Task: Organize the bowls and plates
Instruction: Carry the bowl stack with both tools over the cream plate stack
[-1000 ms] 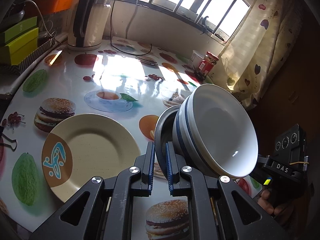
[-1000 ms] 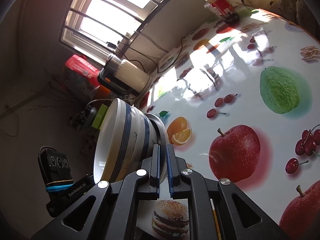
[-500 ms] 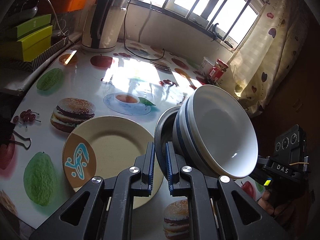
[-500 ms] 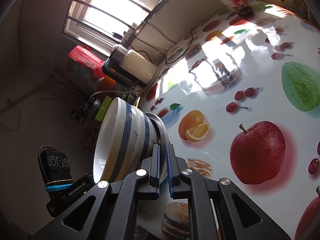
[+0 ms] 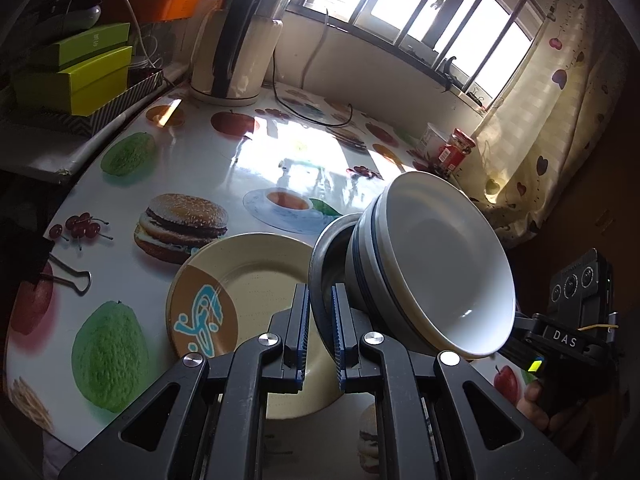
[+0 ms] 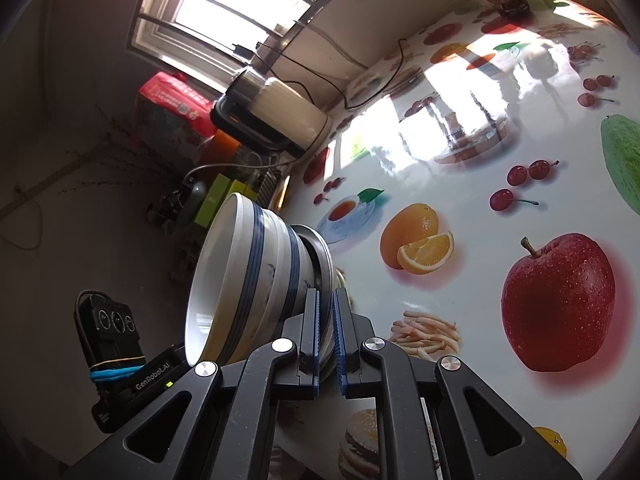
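Beige plate [image 5: 256,276]: near rim hidden behind left gripper [image 5: 320,332]; red jar [image 5: 454,152] label too small to read.

My left gripper [image 5: 320,332] and right gripper [image 6: 327,334] both tilt downward, jaws clamped tight on a thin rim. My right hand [image 5: 560,412] grips its handle.

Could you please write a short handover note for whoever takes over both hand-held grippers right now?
Left hand-held gripper: shut on the rim of the grey metal plate.
Right hand-held gripper: shut on the same plate's opposite rim.
The two nested white bowls with blue bands sit on that plate, tilted, held above the fruit-print table.
The beige round plate with a brown patch lies on the table below.
Done: bowls stacked and lifted.
Left: probably set the stack down on the beige plate.
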